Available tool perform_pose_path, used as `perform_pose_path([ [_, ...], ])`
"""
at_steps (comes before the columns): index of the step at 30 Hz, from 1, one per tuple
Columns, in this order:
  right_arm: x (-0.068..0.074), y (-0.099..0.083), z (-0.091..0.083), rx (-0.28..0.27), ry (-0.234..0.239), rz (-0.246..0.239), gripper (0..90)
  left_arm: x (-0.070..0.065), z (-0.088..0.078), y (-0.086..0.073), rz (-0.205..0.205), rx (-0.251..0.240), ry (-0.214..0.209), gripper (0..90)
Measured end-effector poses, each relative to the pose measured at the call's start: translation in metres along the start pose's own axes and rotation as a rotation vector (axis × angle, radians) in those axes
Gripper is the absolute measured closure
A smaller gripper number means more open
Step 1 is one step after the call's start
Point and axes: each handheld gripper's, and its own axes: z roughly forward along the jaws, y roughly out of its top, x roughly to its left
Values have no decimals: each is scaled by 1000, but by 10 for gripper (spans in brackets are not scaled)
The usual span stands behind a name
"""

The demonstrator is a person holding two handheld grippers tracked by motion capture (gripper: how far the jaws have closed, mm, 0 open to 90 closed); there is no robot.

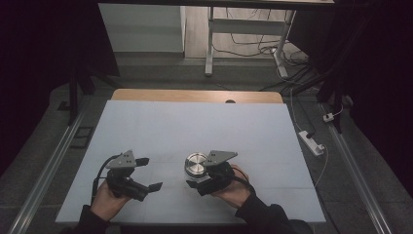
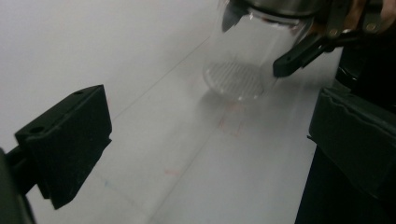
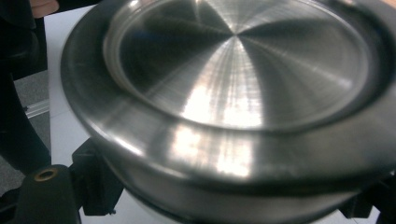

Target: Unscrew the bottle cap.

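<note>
A pale tabletop (image 1: pixel 195 126) takes up most of the scene, bare except near its front edge, where a person's two hands each hold a gripper. The one object is a clear glass jar (image 2: pixel 243 65) with a brushed metal lid (image 1: pixel 196 163), just right of centre and close to the person. In the left gripper view its ribbed base looks lifted slightly off the surface, though I can't be sure.

The right gripper (image 1: pixel 210 179) is at the jar, its fingers either side of the body just under the lid's rim, seemingly clasping it. The left gripper (image 1: pixel 146 174) sits well apart to the left, fingers spread wide and holding nothing.

I'd judge the jar rigid, breakable and slick on the glass, with the lid adding weight up top. Under the lid's overhang is the sensible hold, since the rim stops it sliding down.
</note>
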Motion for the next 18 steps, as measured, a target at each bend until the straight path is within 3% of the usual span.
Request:
perform_pose_path([
  [6,0,0,0,-1,5,-5,149,4,16,20,77,8,-45,0],
  [16,0,0,0,0,29,-20,149,3,38,47,183,12,-147,0],
  [18,0,0,0,5,41,-31,149,1,46,54,218,19,-183,3],
])
